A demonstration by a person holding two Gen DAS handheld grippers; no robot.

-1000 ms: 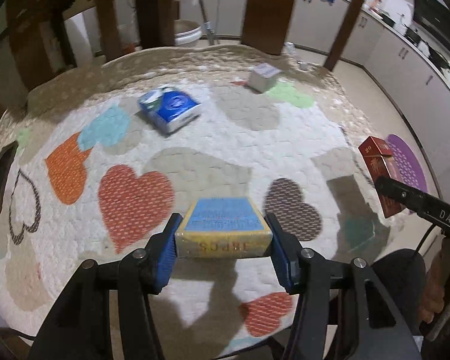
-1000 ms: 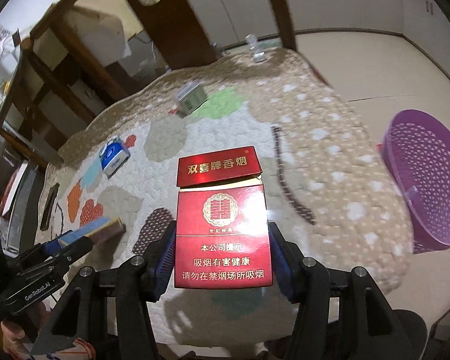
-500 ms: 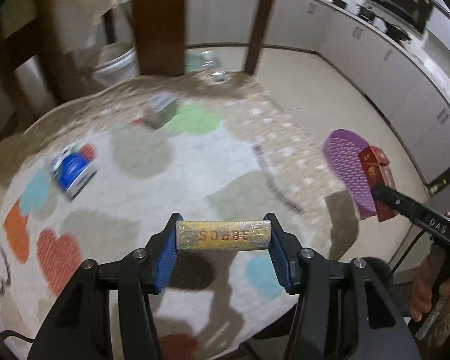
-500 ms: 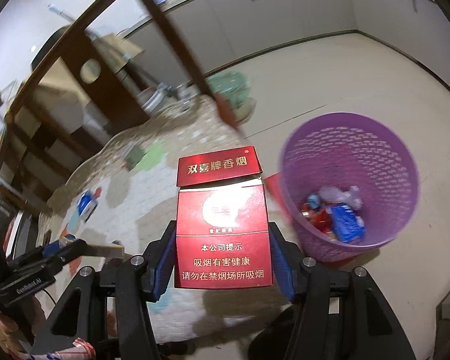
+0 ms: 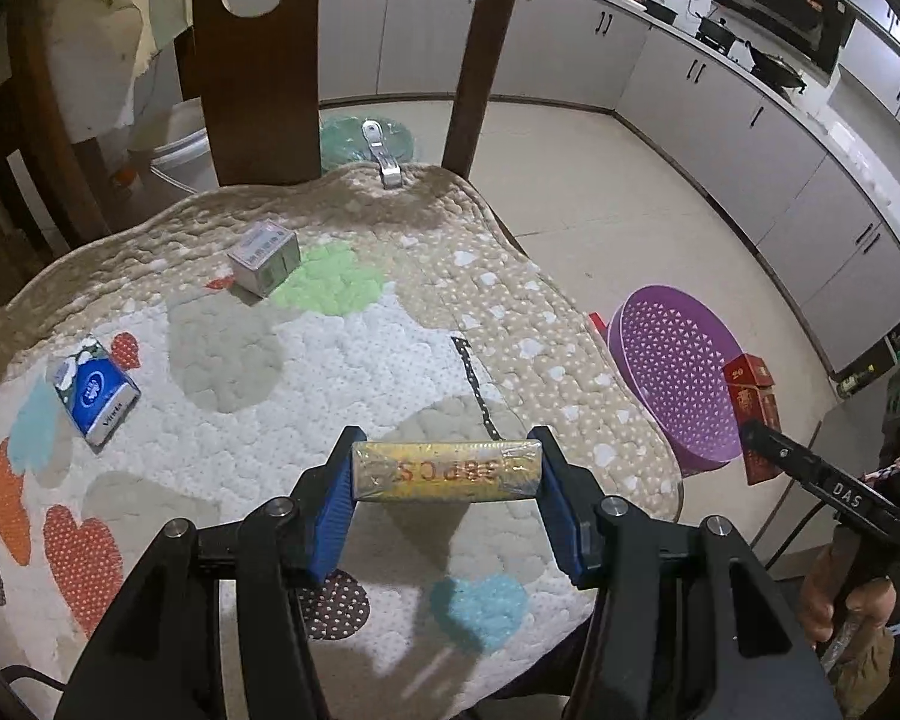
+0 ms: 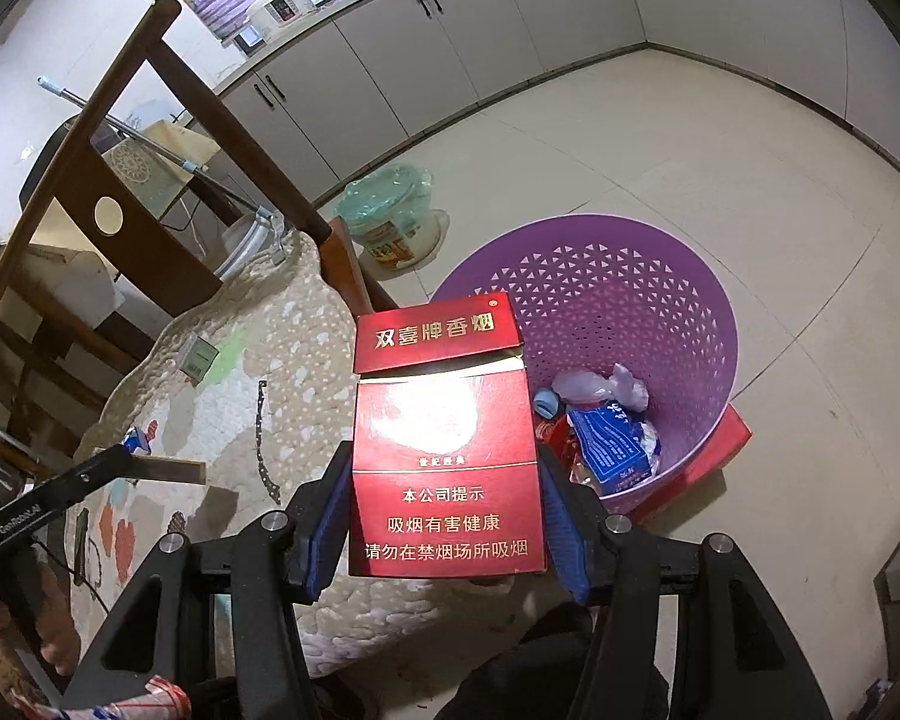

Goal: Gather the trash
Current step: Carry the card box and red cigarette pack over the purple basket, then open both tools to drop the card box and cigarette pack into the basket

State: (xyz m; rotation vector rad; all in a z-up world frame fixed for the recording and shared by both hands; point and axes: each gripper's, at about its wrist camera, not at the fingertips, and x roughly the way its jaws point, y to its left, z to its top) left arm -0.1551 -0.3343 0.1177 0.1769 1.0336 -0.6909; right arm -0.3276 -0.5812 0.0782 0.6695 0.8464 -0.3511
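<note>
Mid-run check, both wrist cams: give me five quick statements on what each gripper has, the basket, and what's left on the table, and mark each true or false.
1. The right gripper is clamped on a red cigarette pack. True.
2. The left gripper is empty. False: it is shut on a yellow wrapped bar.
3. The purple basket holds nothing. False: crumpled plastic and a blue packet lie in its bottom.
4. A blue tissue pack and a small grey box lie on the patterned table cover. True.
5. The red pack's lid is closed. False: the flip top stands open above the body.
</note>
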